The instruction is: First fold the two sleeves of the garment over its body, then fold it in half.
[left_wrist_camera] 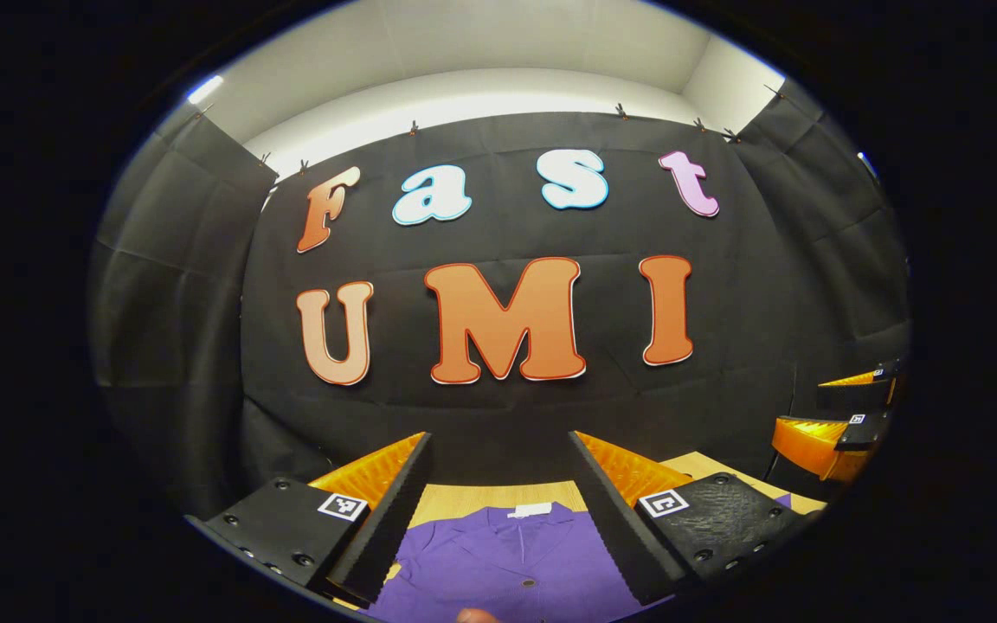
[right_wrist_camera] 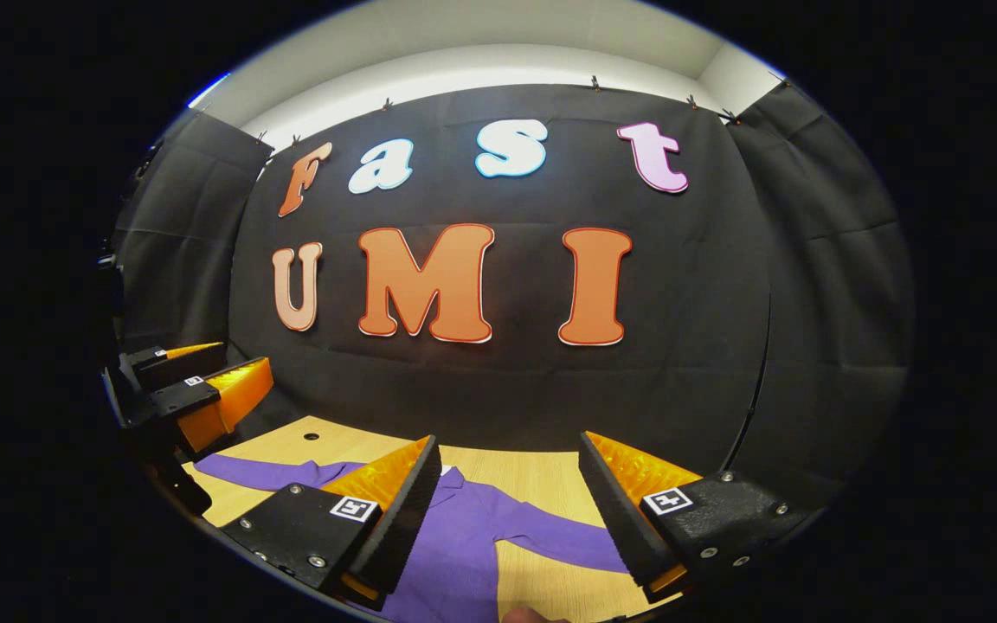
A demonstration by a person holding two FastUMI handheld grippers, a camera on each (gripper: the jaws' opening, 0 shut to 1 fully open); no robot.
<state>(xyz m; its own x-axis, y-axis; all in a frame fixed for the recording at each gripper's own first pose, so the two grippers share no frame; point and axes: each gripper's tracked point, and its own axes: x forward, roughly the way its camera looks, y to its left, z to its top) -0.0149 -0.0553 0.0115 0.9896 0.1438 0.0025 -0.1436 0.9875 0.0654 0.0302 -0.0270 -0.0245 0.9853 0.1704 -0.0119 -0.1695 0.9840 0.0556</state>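
We see the garment (left_wrist_camera: 498, 562) as soft matt cloth, faintly creased, on a smooth pale wood-grain tabletop (right_wrist_camera: 542, 480). At six o'clock the fingers (left_wrist_camera: 390, 510) carry ribbed, rough-textured pads; behind them, the wall (right_wrist_camera: 810, 285) is matt cloth.

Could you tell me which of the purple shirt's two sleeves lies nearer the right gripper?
The sleeve stretching toward the right gripper lies nearer, partly between its open jaws; the other sleeve points toward the left gripper.

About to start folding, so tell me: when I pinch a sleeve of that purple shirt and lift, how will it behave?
The shirt lies flat and thin on the table, so it is probably floppy and light. The sleeve will likely droop from the tongs. It may slide on the smooth wood.
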